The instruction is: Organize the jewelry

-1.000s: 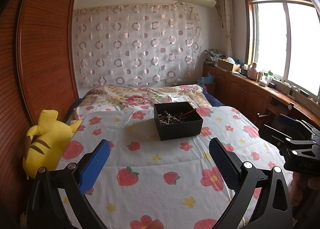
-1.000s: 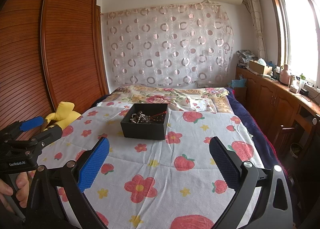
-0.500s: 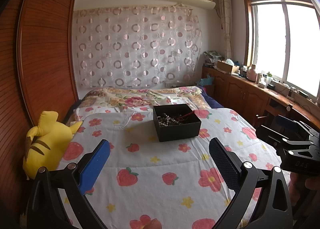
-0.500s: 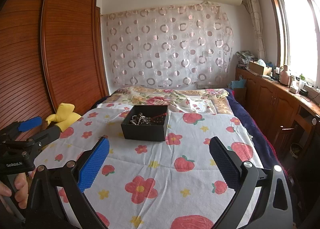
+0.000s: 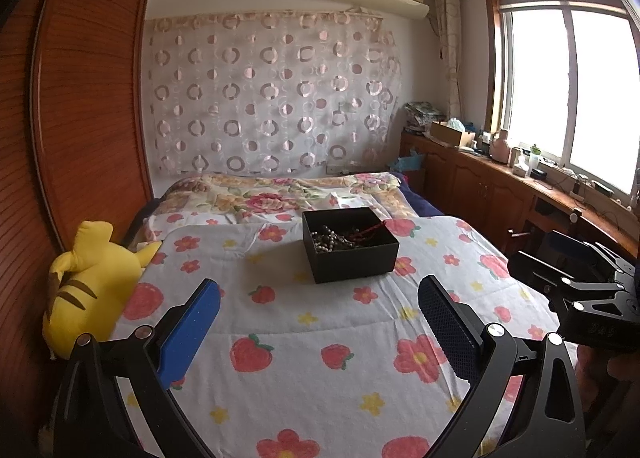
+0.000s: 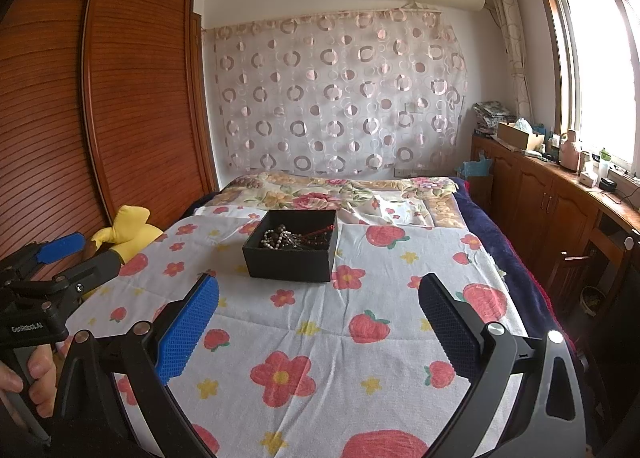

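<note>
A black open box (image 5: pixel 350 246) (image 6: pixel 292 246) stands in the middle of the bed on the strawberry-and-flower sheet. Inside it lies a tangle of beaded jewelry (image 5: pixel 334 239) (image 6: pixel 288 239) with a red strand. My left gripper (image 5: pixel 318 298) hovers open over the sheet, well short of the box, nothing between its fingers. My right gripper (image 6: pixel 318 296) is also open and empty, just short of the box. Each gripper shows at the edge of the other's view: the right one (image 5: pixel 576 274) and the left one (image 6: pixel 48 262), held by a hand (image 6: pixel 28 378).
A yellow plush toy (image 5: pixel 92 282) (image 6: pixel 128 230) lies at the bed's left edge against the wooden wardrobe (image 6: pixel 80 118). A folded floral quilt (image 5: pixel 280 194) lies at the head of the bed. Wooden cabinets (image 6: pixel 552 206) with clutter run under the window on the right.
Both cameras have tilted up slightly, so the box sits a little lower and nearer in each view. Both grippers stay open and empty.
</note>
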Demonstrator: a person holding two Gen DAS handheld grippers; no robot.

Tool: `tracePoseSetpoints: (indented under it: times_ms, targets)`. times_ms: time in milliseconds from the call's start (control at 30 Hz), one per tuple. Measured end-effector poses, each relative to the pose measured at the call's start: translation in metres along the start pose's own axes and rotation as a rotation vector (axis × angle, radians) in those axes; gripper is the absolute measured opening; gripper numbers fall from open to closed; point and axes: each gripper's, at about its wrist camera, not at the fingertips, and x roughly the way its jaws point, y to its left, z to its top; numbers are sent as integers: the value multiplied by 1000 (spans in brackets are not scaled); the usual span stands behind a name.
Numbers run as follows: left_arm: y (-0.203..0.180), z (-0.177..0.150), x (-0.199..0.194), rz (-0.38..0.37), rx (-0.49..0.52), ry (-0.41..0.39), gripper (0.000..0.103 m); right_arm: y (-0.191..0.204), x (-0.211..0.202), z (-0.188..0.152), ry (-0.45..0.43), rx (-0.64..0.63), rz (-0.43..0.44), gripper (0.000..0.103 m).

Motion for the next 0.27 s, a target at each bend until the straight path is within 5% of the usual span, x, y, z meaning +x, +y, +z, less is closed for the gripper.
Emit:
tracePoseSetpoints:
  times_ms: [267]
  targets:
    - [-15, 2, 4, -2, -14, 1, 96, -1, 0, 0, -1, 0, 0, 101]
